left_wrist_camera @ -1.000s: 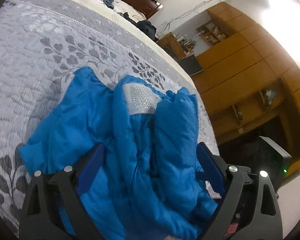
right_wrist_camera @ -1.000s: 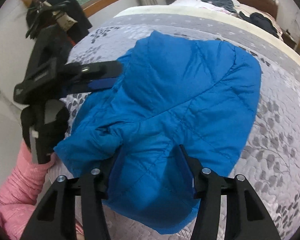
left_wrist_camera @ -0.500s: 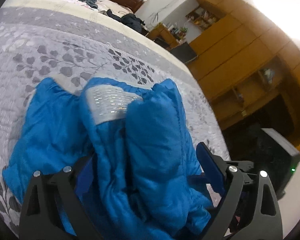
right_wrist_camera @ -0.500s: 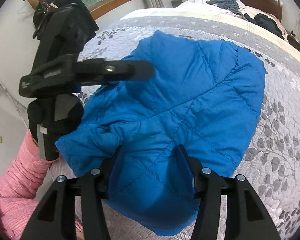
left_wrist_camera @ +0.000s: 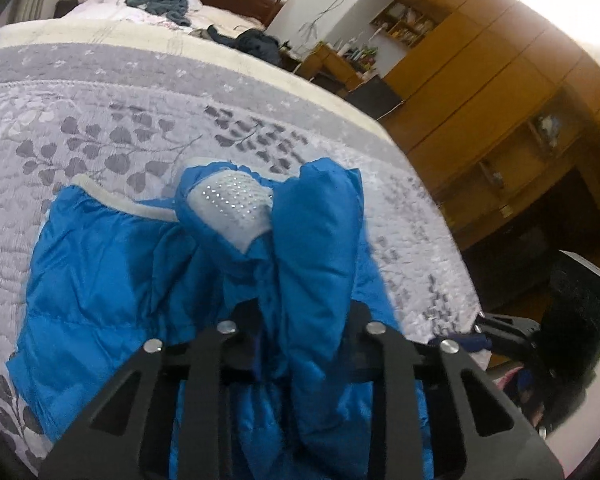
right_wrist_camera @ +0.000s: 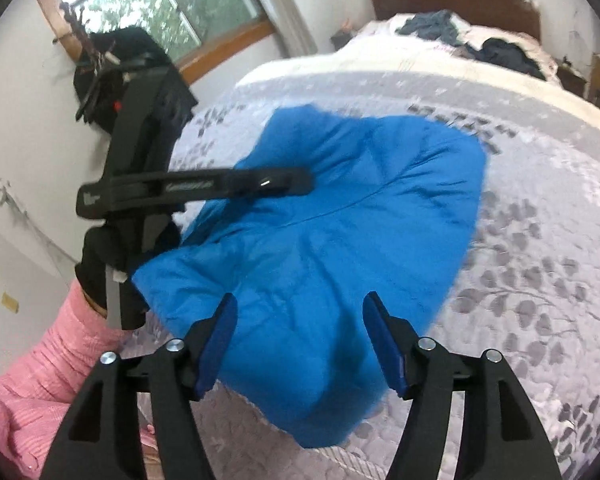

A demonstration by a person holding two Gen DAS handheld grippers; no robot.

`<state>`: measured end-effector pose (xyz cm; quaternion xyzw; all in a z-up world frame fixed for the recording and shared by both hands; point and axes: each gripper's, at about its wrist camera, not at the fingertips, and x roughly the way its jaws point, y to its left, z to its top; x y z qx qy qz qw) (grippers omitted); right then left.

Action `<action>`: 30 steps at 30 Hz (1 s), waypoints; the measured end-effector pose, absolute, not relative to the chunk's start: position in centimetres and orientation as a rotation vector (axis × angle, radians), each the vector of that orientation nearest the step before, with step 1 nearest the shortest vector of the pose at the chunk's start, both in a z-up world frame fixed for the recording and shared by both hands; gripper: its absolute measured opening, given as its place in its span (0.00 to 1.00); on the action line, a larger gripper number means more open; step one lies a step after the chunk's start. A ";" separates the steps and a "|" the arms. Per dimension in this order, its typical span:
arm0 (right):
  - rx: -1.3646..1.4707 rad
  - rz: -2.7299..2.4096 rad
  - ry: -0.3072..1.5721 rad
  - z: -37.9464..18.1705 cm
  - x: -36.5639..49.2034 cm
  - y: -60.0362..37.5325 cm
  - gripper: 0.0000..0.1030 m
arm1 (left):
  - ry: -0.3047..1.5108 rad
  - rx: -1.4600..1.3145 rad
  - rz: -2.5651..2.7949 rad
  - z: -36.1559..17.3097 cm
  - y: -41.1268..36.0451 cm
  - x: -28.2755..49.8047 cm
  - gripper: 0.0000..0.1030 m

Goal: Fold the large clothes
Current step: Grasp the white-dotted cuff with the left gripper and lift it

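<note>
A blue quilted jacket lies bunched on the grey leaf-patterned bedspread, with a silver studded patch showing near its top. My left gripper is shut on a raised ridge of the blue fabric. In the right wrist view the jacket spreads out smooth-side up, and the left gripper reaches in over its left edge. My right gripper hangs open above the jacket's near hem, its blue pads wide apart and holding nothing.
Dark clothes lie heaped by the headboard. Wooden cupboards and a black box stand beyond the bed's right side. A window is at the left, and a pink sleeve is behind the left gripper.
The left gripper's fingers have come together on a fold of the jacket and lifted it. The right gripper has drawn back a little from the hem, still open.
</note>
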<state>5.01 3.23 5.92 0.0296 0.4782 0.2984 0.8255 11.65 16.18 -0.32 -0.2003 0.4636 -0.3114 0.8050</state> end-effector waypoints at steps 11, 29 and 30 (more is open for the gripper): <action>0.141 0.626 0.971 7.0 5.6 0.8 0.65 | 0.809 -0.492 -0.837 5.4 21.4 8.1 0.17; -0.026 0.639 1.123 1.6 6.2 8.5 0.74 | 0.905 -0.723 -0.712 -5.3 31.9 7.8 0.25; -0.023 0.635 1.132 1.2 6.4 8.5 0.75 | 0.912 -0.714 -0.703 -5.5 31.8 7.9 0.29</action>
